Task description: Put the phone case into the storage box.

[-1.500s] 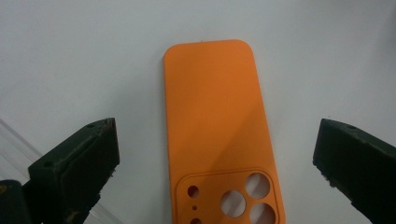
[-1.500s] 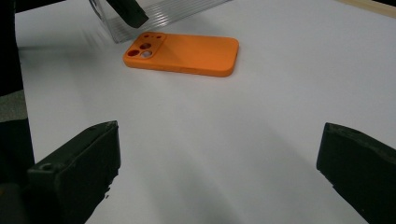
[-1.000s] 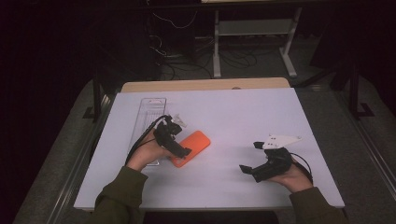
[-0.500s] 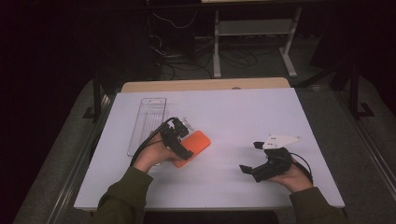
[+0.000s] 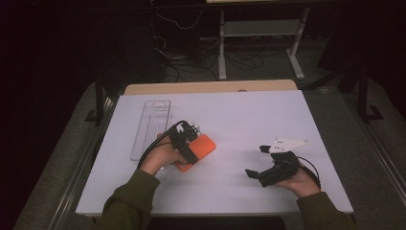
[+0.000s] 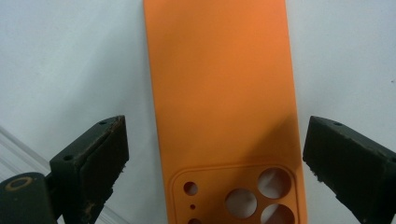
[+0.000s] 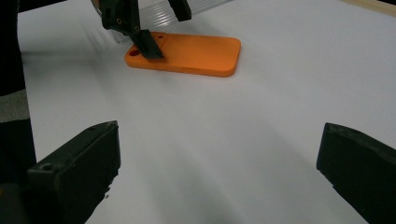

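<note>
An orange phone case (image 5: 203,146) lies flat on the white table, back side up, with its camera holes (image 6: 243,200) toward my left gripper. My left gripper (image 5: 189,152) hovers over that end, one jaw on each long side of the case (image 6: 224,93). Its jaws have just been closing and still stand open, with a narrow gap on the left side and almost none on the right. From the right gripper view, the left gripper (image 7: 163,30) straddles the case (image 7: 196,53). My right gripper (image 5: 256,162) rests at the right, open (image 7: 219,172) and holding nothing.
A clear plastic tray (image 5: 151,127) lies lengthwise left of the case, close beside the left hand. The white table top (image 5: 268,115) ends in a wooden strip (image 5: 206,87) at the far side. Dark floor, cables and a stand lie beyond.
The left gripper moved right, over the camera end of the orange case, and its jaws narrowed around it. The right gripper stayed where it was.
</note>
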